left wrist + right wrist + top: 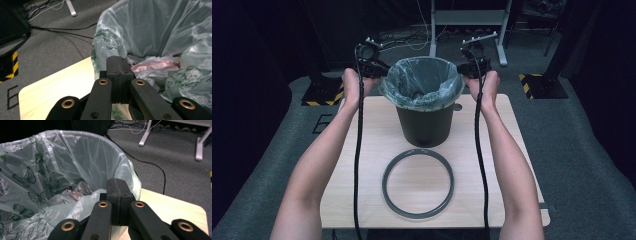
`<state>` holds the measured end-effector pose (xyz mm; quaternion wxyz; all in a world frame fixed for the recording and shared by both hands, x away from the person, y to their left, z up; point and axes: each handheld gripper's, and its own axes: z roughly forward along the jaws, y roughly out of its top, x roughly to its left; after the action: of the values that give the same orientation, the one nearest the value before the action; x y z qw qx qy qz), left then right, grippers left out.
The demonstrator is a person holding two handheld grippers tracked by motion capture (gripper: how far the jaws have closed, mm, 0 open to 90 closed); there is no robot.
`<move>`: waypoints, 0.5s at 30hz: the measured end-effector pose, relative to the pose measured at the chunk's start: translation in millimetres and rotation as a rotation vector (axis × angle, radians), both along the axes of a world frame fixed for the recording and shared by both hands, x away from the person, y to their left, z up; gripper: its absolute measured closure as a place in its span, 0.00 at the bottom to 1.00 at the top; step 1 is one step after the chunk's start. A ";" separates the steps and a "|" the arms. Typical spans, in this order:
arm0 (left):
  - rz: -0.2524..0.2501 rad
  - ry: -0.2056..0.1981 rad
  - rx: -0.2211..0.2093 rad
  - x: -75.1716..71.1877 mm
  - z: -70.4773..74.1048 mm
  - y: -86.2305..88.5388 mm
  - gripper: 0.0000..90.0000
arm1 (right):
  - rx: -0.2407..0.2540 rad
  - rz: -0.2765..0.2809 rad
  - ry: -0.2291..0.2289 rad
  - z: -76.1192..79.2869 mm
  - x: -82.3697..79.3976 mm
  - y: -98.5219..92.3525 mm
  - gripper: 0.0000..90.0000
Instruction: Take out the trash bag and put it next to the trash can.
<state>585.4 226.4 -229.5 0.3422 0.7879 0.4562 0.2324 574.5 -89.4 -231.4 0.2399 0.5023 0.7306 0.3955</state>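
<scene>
Crumpled contents of bin liner hard to identify, pinkish scrap glimpsed inside, liner draped over dark bin at table centre, left gripper and right gripper clamped together at opposite rim edges, film between pads not discernible, grey ring laid in front.

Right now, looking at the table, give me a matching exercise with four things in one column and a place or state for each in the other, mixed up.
Things:
1. dark round plastic bin
2. grey flat ring
3. pale translucent butterfly-print bag
4. left tool

Places or states:
A. lies flat on the table, nearer the person than the bin
B. jaws shut at the bag's rim
C. lines the bin, folded over its rim
D. stands upright on the light wooden table

Pairs: 1-D, 2-A, 3-C, 4-B
</scene>
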 end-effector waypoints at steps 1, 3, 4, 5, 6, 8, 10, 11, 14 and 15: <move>0.001 -0.009 0.005 -1.2 2.4 -0.3 1.00 | 0.010 0.005 -0.003 2.0 -0.7 0.6 1.00; -0.005 -0.013 0.000 -2.6 6.7 -0.5 1.00 | 0.027 0.016 -0.013 6.7 -2.5 2.1 1.00; -0.005 -0.015 -0.002 -3.4 8.8 -0.7 1.00 | 0.035 0.025 -0.021 9.5 -3.5 3.2 1.00; -0.008 -0.020 0.002 -4.0 10.7 -1.1 1.00 | 0.032 0.027 -0.025 12.3 -4.8 5.1 1.00; -0.008 -0.023 0.000 -4.5 11.8 -1.3 1.00 | 0.027 0.030 -0.032 14.9 -6.1 7.1 1.00; -0.015 -0.024 0.000 -5.7 14.5 -2.2 1.00 | -0.002 0.027 -0.040 17.9 -7.7 11.7 1.00; -0.021 -0.026 -0.003 -7.0 16.5 -3.0 1.00 | -0.032 0.017 -0.030 16.9 -7.0 14.6 0.99; -0.023 -0.028 -0.003 -7.5 17.8 -3.3 1.00 | -0.039 0.010 -0.017 15.0 -5.6 14.6 0.88; -0.028 -0.034 -0.006 -8.7 21.3 -4.4 1.00 | -0.039 -0.002 0.037 4.7 1.1 12.2 0.67; -0.031 -0.035 -0.005 -8.9 22.0 -4.9 1.00 | -0.047 -0.007 0.050 0.3 2.7 12.0 0.59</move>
<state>576.6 221.5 -207.6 0.3558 0.7899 0.4383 0.2397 577.2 -77.4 -231.1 0.2346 0.5089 0.7436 0.3648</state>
